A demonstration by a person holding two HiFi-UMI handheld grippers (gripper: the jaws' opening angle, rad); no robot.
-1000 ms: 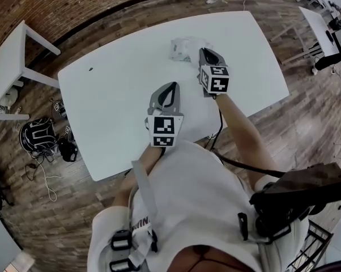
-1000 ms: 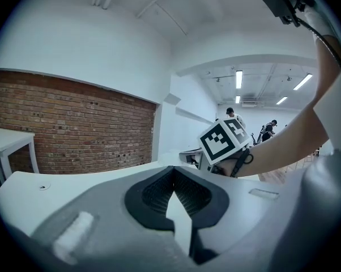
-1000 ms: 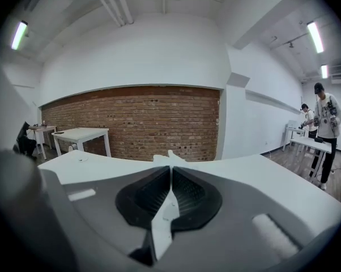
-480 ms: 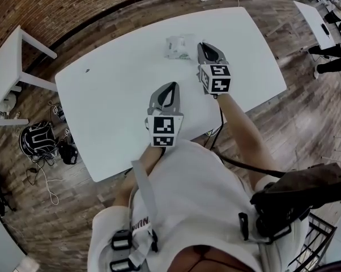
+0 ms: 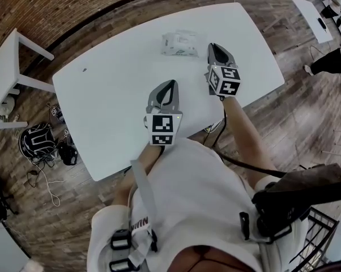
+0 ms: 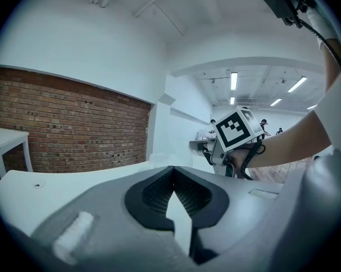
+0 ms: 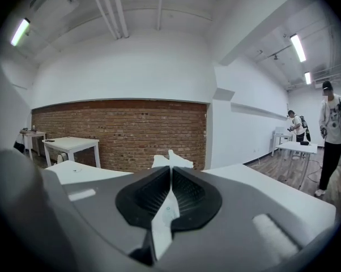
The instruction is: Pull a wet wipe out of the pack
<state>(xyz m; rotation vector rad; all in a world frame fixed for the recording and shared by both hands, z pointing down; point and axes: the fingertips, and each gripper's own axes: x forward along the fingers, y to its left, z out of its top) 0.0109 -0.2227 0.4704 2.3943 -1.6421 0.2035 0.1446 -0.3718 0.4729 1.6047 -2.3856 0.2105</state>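
The wet wipe pack [image 5: 180, 43] lies flat at the far side of the white table [image 5: 108, 95]. My right gripper [image 5: 214, 47] hovers just right of the pack, apart from it. In the right gripper view that gripper [image 7: 170, 170] is shut on a white wet wipe [image 7: 179, 162]; a crumpled end pokes out past the tips and a strip runs back between the jaws. My left gripper [image 5: 169, 86] hangs over the table's near middle, shut with nothing in it [image 6: 173, 170]. The right gripper's marker cube [image 6: 237, 129] shows in the left gripper view.
A small dark mark [image 5: 84, 70] sits on the table's far left. A white side table [image 5: 12, 55] stands left, with bags and cables [image 5: 40, 140] on the wooden floor. People [image 7: 332, 135] and more white tables [image 7: 292, 146] are off to the right.
The right gripper has lifted and drawn off to the right from the pack, which it was touching a second ago. The left gripper has kept its place.
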